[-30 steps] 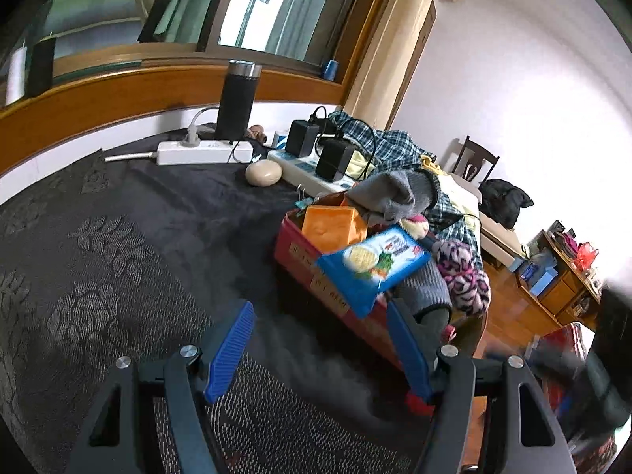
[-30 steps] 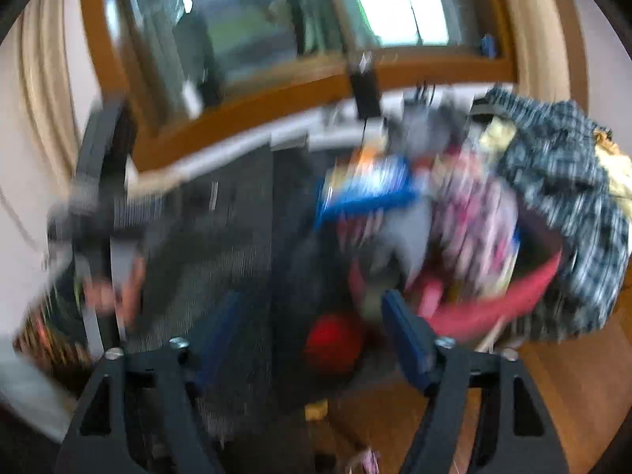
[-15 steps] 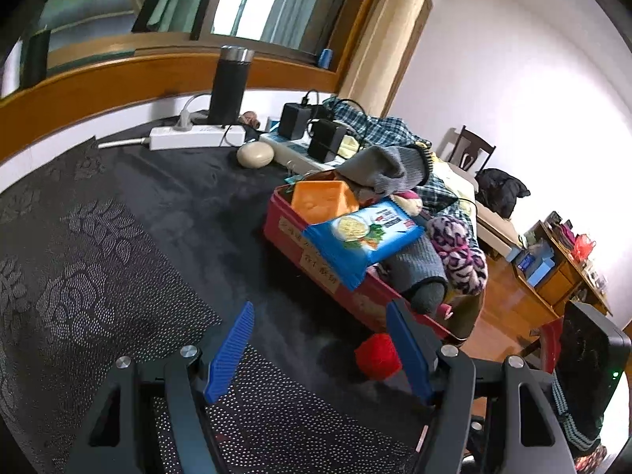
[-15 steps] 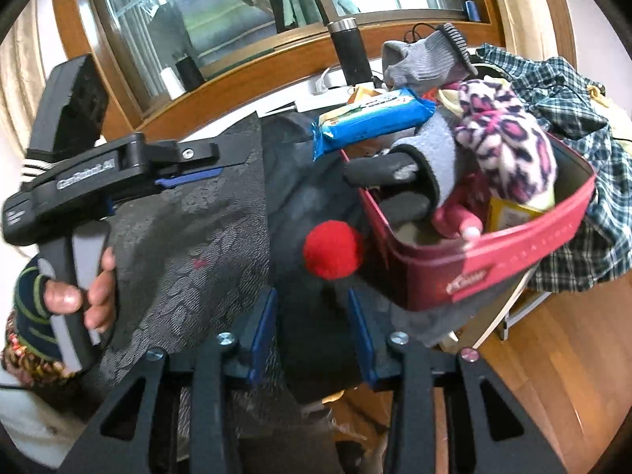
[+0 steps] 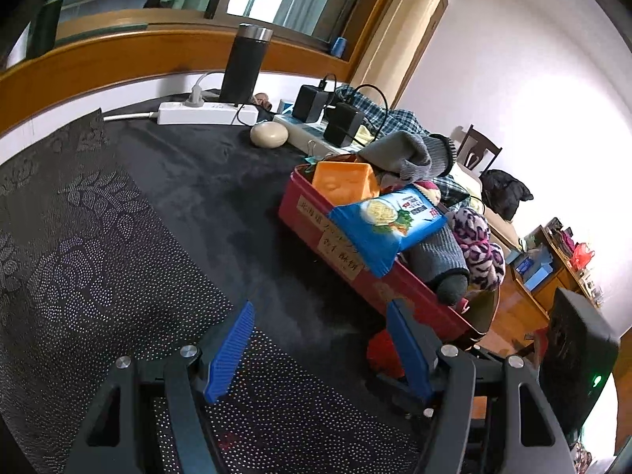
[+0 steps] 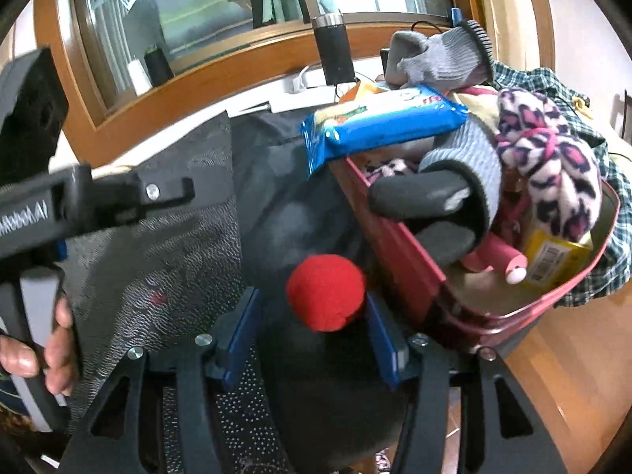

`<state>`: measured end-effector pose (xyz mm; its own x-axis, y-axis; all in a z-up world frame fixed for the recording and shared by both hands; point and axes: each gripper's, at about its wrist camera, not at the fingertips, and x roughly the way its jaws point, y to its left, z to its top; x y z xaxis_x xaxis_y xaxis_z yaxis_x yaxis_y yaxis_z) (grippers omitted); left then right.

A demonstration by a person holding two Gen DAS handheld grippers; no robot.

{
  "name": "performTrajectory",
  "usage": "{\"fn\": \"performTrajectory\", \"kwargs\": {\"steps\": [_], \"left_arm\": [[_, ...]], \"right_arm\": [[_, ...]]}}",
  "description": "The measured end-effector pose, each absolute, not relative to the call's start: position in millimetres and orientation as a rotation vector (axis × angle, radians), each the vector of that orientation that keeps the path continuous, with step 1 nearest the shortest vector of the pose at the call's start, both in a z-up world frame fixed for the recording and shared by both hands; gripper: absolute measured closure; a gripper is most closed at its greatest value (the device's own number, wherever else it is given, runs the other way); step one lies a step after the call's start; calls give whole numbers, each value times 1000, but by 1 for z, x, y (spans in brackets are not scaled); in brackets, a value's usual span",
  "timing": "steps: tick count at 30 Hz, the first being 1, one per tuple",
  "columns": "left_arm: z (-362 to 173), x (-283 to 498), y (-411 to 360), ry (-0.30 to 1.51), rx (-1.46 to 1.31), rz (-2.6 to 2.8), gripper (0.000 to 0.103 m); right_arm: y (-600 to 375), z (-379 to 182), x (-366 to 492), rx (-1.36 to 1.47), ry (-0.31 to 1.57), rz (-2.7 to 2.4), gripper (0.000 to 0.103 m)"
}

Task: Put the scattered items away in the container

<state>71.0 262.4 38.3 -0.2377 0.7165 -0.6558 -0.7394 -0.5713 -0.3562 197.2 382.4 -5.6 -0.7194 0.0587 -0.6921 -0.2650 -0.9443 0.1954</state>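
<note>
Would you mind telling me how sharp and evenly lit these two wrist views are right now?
Left wrist view: sharp, but the white wall at right is blown out, and fisheye bends the window sill. Right wrist view: the red pom-pom is crisp; bright window glare at top.

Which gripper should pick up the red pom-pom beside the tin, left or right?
Right. The right gripper is open with the red pom-pom lying just ahead between its fingers, beside the red tin. The left gripper is also open, but over bare cloth, with the pom-pom off behind its right finger.
</note>
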Motion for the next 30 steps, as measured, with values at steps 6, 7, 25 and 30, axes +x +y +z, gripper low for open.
{"fn": "performTrajectory", "kwargs": {"steps": [6, 7, 25, 30], "left_arm": [[37, 69, 261, 28, -1013, 1935, 32], [36, 69, 261, 30, -1014, 1934, 32], [34, 76, 267, 62, -1007, 1924, 32], [33, 74, 266, 59, -1014, 1932, 32]], "right_arm": [[395, -3, 207, -1062, 484, 2710, 67], [396, 1, 212, -1047, 501, 2724, 67], [437, 51, 172, -1034, 224, 2648, 66], [441, 57, 179, -1026, 270, 2674, 56]]}}
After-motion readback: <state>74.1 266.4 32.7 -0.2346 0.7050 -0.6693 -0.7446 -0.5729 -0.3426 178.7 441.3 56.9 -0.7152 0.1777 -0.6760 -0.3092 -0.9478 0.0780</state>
